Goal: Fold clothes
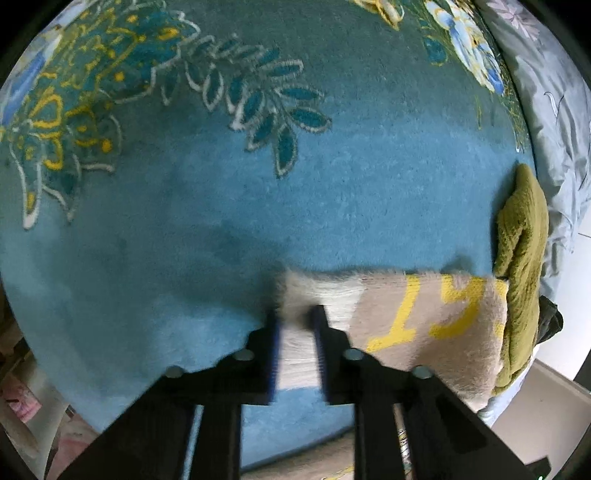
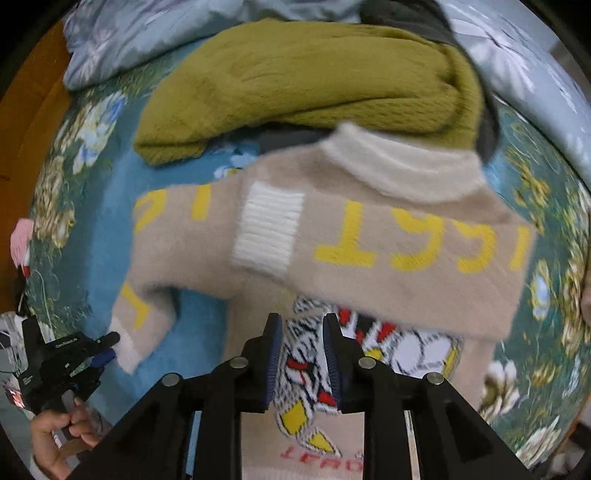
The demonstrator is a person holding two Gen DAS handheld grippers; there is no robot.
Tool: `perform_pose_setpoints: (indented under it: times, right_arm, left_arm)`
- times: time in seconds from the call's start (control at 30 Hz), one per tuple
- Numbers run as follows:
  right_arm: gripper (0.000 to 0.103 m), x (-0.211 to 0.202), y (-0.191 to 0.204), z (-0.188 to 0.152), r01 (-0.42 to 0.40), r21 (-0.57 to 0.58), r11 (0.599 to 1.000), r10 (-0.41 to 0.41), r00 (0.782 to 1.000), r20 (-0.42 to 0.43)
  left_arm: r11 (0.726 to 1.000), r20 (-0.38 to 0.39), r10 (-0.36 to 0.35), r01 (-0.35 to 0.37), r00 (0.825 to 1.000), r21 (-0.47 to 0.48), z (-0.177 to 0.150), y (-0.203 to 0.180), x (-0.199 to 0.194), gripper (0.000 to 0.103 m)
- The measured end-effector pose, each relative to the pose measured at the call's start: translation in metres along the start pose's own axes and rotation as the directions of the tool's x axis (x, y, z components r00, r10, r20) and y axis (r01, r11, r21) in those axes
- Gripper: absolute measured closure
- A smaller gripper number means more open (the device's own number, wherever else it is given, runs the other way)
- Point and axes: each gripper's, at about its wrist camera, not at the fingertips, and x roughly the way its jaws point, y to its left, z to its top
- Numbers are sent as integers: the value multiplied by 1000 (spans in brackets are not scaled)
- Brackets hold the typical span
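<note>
Left tool (image 1: 295, 321): black two-finger tool with blue pads, clamped on the white ribbed cuff (image 1: 317, 295) of a sleeve of the fuzzy beige knit sweater with yellow letters (image 1: 424, 325); fabric sits between the pads, blurred. Right tool (image 2: 301, 332): same build, fingers a little apart with nothing between them, hovering above the sweater's front (image 2: 332, 354) with its white, red, black and yellow cartoon graphic; contact with the knit cannot be told. The sweater lies spread on the teal plush blanket with yellow and blue floral print (image 1: 258, 184) that covers the bed; one sleeve is folded across the chest with its white cuff (image 2: 269, 232) on top, the cream collar (image 2: 402, 170) points away from the right tool, and the other sleeve (image 2: 144, 295) runs out toward the left tool, seen in the right wrist view low at the left (image 2: 107, 350) with the person's hand (image 2: 59, 435) on its handle. Just beyond the collar lies an olive-green fuzzy knit garment (image 2: 314, 81), with something dark under it. A pale grey-blue floral quilt (image 2: 140, 33) is bunched along the bed's far edge.
</note>
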Motion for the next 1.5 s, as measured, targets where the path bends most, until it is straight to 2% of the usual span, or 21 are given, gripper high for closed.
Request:
perform_pose_setpoints:
  times: [0.13,0.3,0.4,0.47,0.57,0.6,0.63,0.73,0.8,0.93,1.07,1.13,1.3,1.33,1.43,1.5]
  right_arm:
    - [77,-10,-22,-42,-4,51,999,3,1000,14]
    - [77,-28,-39,-64,-38,144,989,32,998,49]
    - [77,-37,-53,-70,-61,174,983,47,996,82]
    - [77,-41,-63,-75,-78,189,979,61,993,98]
    - [77,-47,-81,-83,-109,216,970,84,989,118]
    - [77,-49,-88,-87,-121,230,966,93,988,127]
    - [77,-52,-99,-92,-137,251,958,104,985,140]
    - [77,-58,-129,-108,-165,301,939,119,979,166]
    - [77,-59,-152,-120,-166,331,929,114,979,170]
    - [77,-60,-202,-142,-177,406,896,108,976,188]
    - [77,-57,-247,-165,-201,476,856,114,972,206]
    - [77,-53,-266,-175,-204,501,841,114,972,204]
    - [77,-44,-308,-198,-204,559,804,111,974,196]
    - [77,-42,-316,-202,-203,571,796,111,975,192]
    - [78,-37,-331,-208,-202,596,777,114,977,183]
    - [78,-33,-338,-208,-205,603,771,120,977,178]
  left_arm:
    - [997,58,-57,54,997,46,0,-5,-33,98]
    - [983,125,-108,87,986,162,14,-32,-88,99]
    - [963,164,-169,127,972,236,22,-62,-132,100]
    - [933,190,-235,166,953,320,9,-100,-159,100]
    - [878,179,-315,215,932,427,2,-181,-178,100]
    - [863,164,-328,225,930,452,-9,-196,-180,100]
    - [863,153,-322,223,934,453,-26,-211,-182,100]
    - [798,71,-335,243,940,551,-78,-262,-174,101]
    - [758,26,-318,237,948,608,-106,-296,-155,101]
    - [691,-61,-258,228,964,686,-179,-337,-123,101]
    - [610,-120,-153,189,981,769,-256,-373,-80,101]
    - [588,-142,-85,164,986,792,-290,-383,-52,101]
    - [596,-206,30,147,978,789,-343,-393,2,103]
    - [594,-205,50,136,977,793,-349,-395,11,103]
    - [608,-219,86,123,972,785,-360,-398,31,103]
    - [633,-226,77,127,971,764,-357,-396,35,103]
